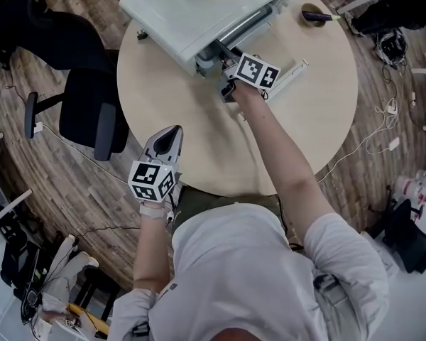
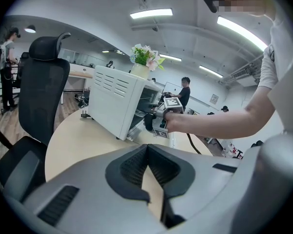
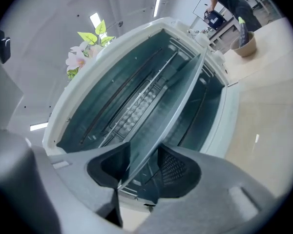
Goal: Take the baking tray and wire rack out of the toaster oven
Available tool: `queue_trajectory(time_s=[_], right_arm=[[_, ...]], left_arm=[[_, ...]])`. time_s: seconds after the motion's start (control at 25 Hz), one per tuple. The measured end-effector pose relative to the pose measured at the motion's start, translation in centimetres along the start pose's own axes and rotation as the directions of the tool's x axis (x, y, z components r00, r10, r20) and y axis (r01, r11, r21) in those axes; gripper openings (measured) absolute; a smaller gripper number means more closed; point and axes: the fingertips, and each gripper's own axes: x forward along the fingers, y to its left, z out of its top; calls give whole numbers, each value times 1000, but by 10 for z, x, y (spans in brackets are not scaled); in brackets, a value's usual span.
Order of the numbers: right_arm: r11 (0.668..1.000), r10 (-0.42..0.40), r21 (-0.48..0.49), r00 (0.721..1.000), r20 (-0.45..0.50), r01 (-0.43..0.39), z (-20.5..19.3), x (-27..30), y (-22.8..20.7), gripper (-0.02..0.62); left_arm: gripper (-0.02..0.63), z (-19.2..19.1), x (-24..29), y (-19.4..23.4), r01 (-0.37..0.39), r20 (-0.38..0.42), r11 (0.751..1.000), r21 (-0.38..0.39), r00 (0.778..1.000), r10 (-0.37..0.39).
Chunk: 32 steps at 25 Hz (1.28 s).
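Closest in, my left gripper [image 2: 147, 149] shows its two dark pads pinched together at the tips with nothing caught between them; only bare table [image 1: 199, 130] shows through the gap lower down. It hangs over the near edge of the round table, well apart from the work, and points toward the white toaster oven [image 1: 199, 9] on the far side.

My right gripper [image 3: 142, 152] is up at the oven's open mouth, with my arm stretched across the tabletop. Its pads stand apart, and the thin front edge of the baking tray [image 3: 173, 106] runs between them. That edge lies close along one pad and leaves a clear gap to the other, so I am around the tray but not clamped on it. The tray is still inside the cavity, with just its front lip reaching out to my fingers. The wire rack [image 3: 132, 108] is in there too, above the tray and further back.

Flowers [image 2: 145, 55] stand on the oven's top. A black office chair [image 1: 85, 98] stands off the table's left side, and a small tan cup [image 1: 312, 13] rests on the table near the oven's right end.
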Motion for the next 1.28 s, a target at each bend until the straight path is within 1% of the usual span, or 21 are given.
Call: queue_trajectory(time_s=[0.28,0.48,0.68,0.92,1.28], right_arm=[[1000,-11,28,1000,-15,11,-8,-32,-10,166],[995,7,99,1000,3,-7,-10,-56,-15,147],[982,34,184,999,16,-36,-12,-78,-19,130],[946,84,308,995,52,-96,-10,-99,-17,110],[887,117,435,987,111,-154,-7,-136,-22,91]], left_arm=[[0,-7,-3,-19,-10,0,1000,-3,1000,10],[0,-11,-4,-37,-16,3,1000,-1,1000,16],[0,-16,-4,-54,-24,-2,1000,-3,1000,24],[0,-19,-1,-72,-41,6,999,-8,999,41],[0,-18,3,-103,-54,24,998,-11,998,54]])
